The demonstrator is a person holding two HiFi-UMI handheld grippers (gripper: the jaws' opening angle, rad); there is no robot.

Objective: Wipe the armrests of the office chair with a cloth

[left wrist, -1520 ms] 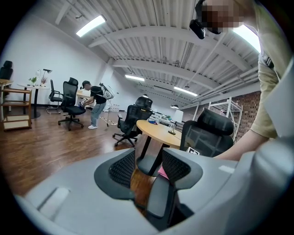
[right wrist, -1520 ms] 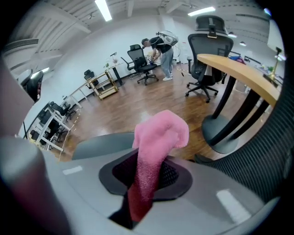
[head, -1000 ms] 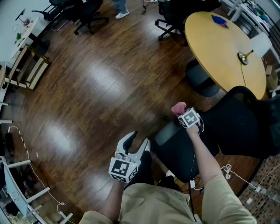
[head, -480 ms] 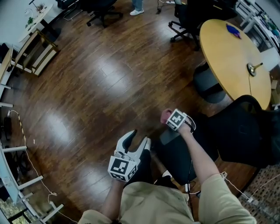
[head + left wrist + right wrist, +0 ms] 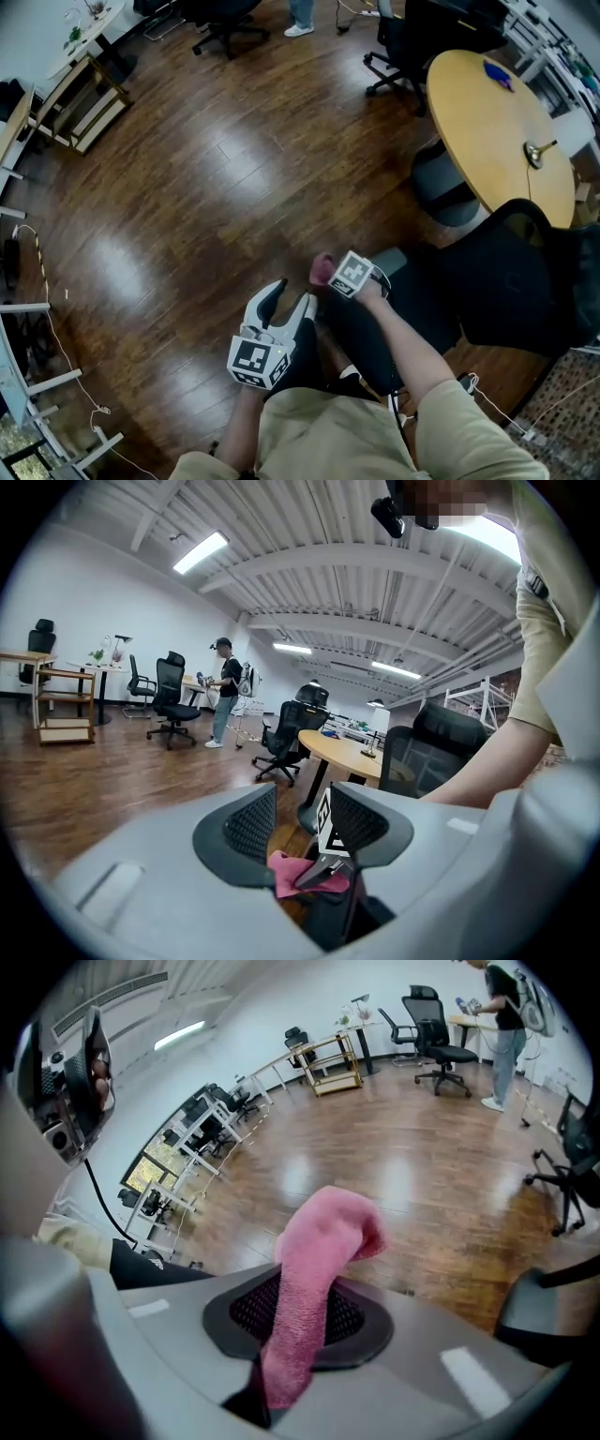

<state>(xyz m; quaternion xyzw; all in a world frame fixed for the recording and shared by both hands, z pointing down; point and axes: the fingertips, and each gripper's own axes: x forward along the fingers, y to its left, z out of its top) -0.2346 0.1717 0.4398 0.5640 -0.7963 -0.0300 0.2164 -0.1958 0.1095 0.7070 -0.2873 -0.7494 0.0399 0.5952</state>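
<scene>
In the head view my right gripper [image 5: 330,272] is shut on a pink cloth [image 5: 322,267] just left of the grey armrest pad [image 5: 393,260] of the black office chair [image 5: 511,281]. In the right gripper view the cloth [image 5: 323,1237] is pinched in the jaws and stands up over them, above wooden floor. My left gripper [image 5: 295,292] stands open and holds nothing, low and to the left of the right one. The left gripper view looks between its open jaws at the cloth [image 5: 298,872] and the right gripper's marker cube [image 5: 324,822].
A round wooden table [image 5: 497,122] stands behind the chair at the upper right, with small items on top. More black office chairs [image 5: 225,23] and a standing person [image 5: 300,14] are at the far end. A wooden shelf [image 5: 80,103] and floor cables [image 5: 42,281] lie left.
My right gripper has carried the pink cloth leftward and nearer to me, from over the armrest to beside its left end. The left gripper has stayed open in about the same place.
</scene>
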